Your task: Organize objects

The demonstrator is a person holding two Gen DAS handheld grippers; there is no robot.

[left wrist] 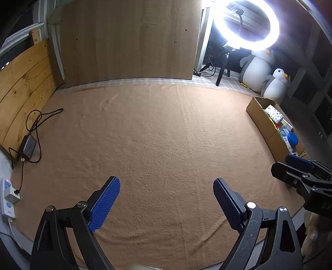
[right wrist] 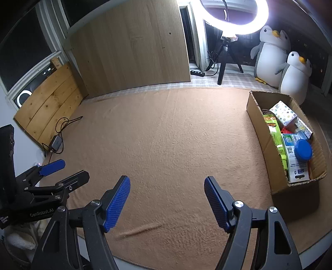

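My left gripper (left wrist: 167, 183) hangs open over the bare tan cloth (left wrist: 157, 141), nothing between its blue pads. My right gripper (right wrist: 167, 182) is also open and empty above the same cloth (right wrist: 166, 135). A cardboard box (right wrist: 258, 116) stands at the right, packed with a dotted white carton (right wrist: 283, 113), a green packet (right wrist: 275, 129), a blue round lid (right wrist: 303, 149) and a printed white box (right wrist: 295, 164). The left wrist view shows the same box (left wrist: 260, 117) at far right, with the right gripper's blue fingertip (left wrist: 296, 161) beside it. The left gripper's blue fingertip (right wrist: 51, 167) shows at the left of the right wrist view.
A wooden panel (left wrist: 128, 39) stands behind the cloth and pine boards (left wrist: 22, 87) line the left. A grey charger (left wrist: 29, 146) with black cables and a white power strip (left wrist: 7, 199) lie at the left edge. A ring light (right wrist: 234, 16) on a tripod and two plush penguins (right wrist: 294, 74) stand behind.
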